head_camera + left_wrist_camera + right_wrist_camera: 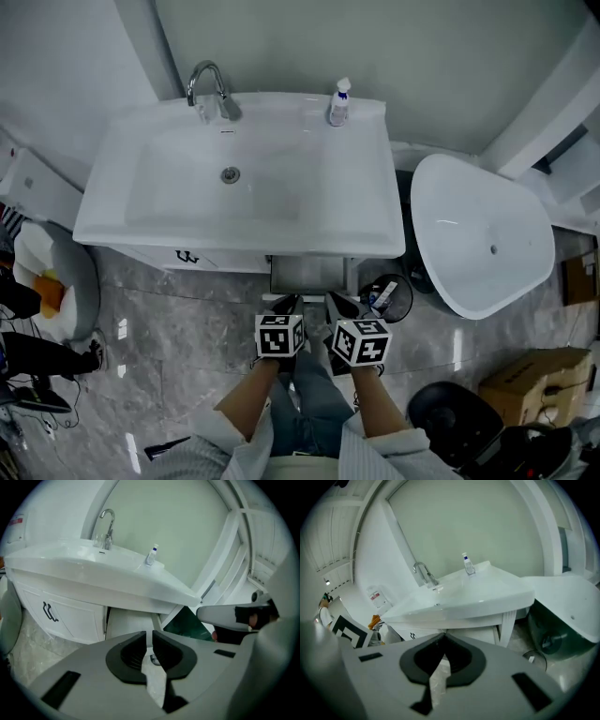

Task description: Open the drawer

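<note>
Where the basin overhangs at frame centre, the drawer is seen beneath its front edge as a grey box. It stands out past the line of the shut white cabinet door at its left, which is marked by a black handle. The drawer is judged at least partly open.

- Left gripper: held just below the drawer, jaws nearly together with a slim gap, nothing between them.
- Right gripper: held beside it, jaws pressed tip to tip, empty.
- Handling note: should more travel be wanted, the drawer front is best taken at its middle. It is then drawn straight and level toward the lower frame, kept off the black waste bin at its right.
</note>
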